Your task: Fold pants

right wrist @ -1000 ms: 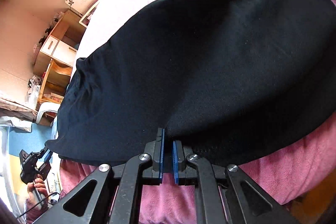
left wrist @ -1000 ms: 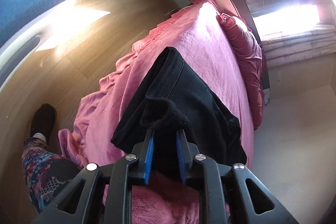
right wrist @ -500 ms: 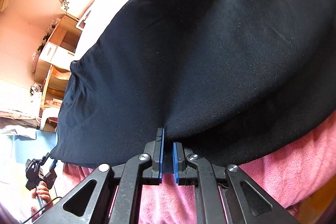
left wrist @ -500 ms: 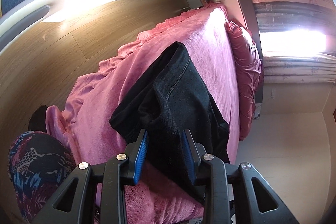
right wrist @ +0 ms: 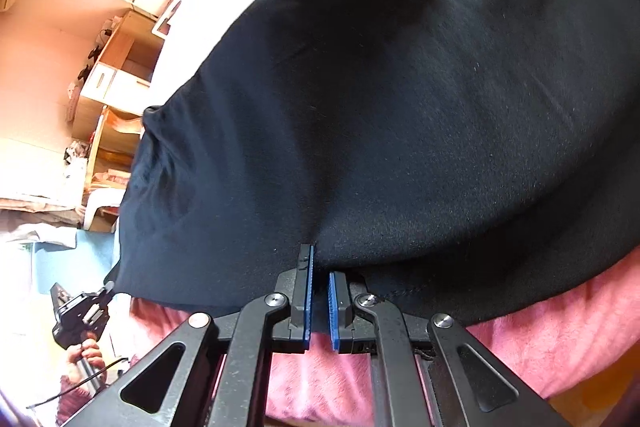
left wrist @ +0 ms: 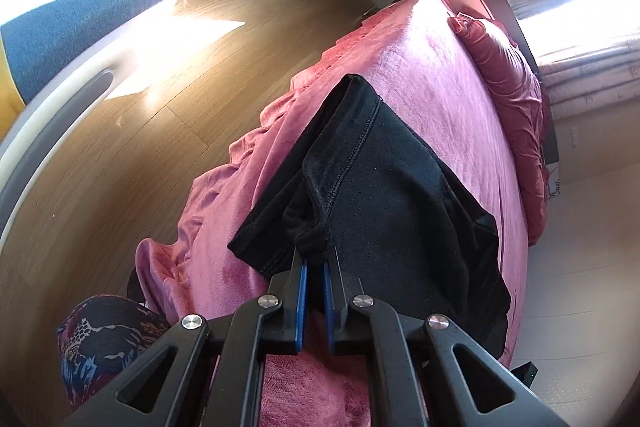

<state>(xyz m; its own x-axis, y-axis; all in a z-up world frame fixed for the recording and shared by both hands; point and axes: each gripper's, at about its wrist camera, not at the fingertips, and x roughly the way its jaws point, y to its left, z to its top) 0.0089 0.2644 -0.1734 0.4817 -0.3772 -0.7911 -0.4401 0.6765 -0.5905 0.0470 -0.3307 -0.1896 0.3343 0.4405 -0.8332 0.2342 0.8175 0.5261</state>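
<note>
Black pants (left wrist: 400, 207) lie spread on a pink bed blanket (left wrist: 440, 67), with a stitched seam running down the near part. My left gripper (left wrist: 316, 255) has its jaws closing on a bunched corner of the fabric, and the blue pads press on it. The right wrist view is mostly filled by the pants (right wrist: 400, 107). My right gripper (right wrist: 320, 263) is shut on their near edge above the blanket (right wrist: 520, 347). At the pants' far left corner a hand holds the left gripper (right wrist: 80, 311).
The bed's edge drops to a wooden floor (left wrist: 160, 147) on the left. A blue seat (left wrist: 80, 7) stands beyond it. A red pillow (left wrist: 508, 87) lies at the head of the bed. A patterned leg (left wrist: 108, 339) stands beside the bed. Wooden shelves (right wrist: 116, 79) line the wall.
The left jaws widened around the bunched corner, then closed on it, and the gripper lifted slightly. The right gripper stayed shut on the near edge.
</note>
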